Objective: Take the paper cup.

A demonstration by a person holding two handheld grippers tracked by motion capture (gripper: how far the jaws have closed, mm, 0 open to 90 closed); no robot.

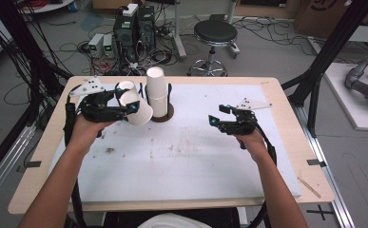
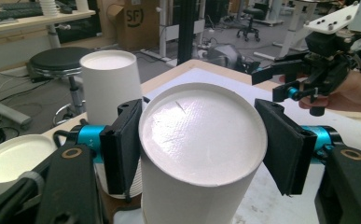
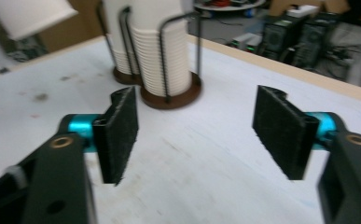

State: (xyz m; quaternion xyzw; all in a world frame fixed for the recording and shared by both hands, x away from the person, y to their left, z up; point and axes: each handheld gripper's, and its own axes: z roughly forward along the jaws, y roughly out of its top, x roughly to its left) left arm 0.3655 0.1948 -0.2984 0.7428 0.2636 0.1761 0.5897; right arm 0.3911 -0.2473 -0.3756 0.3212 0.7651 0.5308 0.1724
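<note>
Left gripper (image 1: 124,102) clamps paper cup (image 1: 139,112) above white table mat (image 1: 181,156).

Your left gripper (image 2: 201,140), black with turquoise collars behind its pads, carries a plain white paper cup (image 2: 201,154). Just behind that cup, the tall stack of white ribbed paper cups (image 1: 156,92) stands in a black wire holder on a dark brown round base (image 3: 171,98). To the right of the stack, your right gripper (image 1: 219,115) is likewise black with turquoise accents and a pale grey plate on top. Under the stack lies the white surface (image 1: 196,156), flecked with brownish stains and edged in light wood.
</note>
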